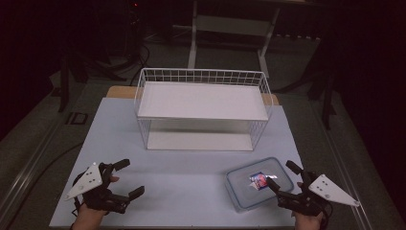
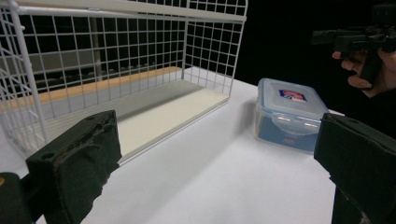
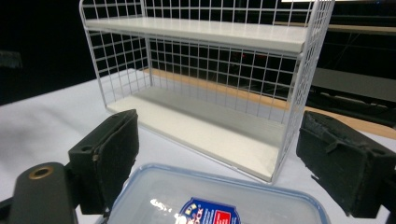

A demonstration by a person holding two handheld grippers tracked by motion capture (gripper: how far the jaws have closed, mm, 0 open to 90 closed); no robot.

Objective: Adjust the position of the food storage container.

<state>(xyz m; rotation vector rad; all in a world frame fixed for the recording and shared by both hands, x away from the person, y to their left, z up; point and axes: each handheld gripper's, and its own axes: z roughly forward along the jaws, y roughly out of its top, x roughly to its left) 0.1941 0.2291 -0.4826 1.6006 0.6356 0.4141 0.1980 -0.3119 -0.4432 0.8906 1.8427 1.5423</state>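
Now | tongs: two, left point(image 1: 128, 178), right point(image 1: 283, 174), both agape | box point(image 1: 259, 182): one | rack point(image 1: 203, 101): one

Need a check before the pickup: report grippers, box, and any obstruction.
Left gripper open, off to the side. Right gripper open over the lidded box, not gripping. Wire shelf stands behind, both levels bare, nothing in the way.

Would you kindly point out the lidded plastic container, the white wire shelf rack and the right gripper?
lidded plastic container point(image 1: 249, 189): high view, bare part of its clear lid.
white wire shelf rack point(image 1: 201, 100): high view, its upper shelf board.
right gripper point(image 1: 283, 174): high view, midway between its open jaw tips.
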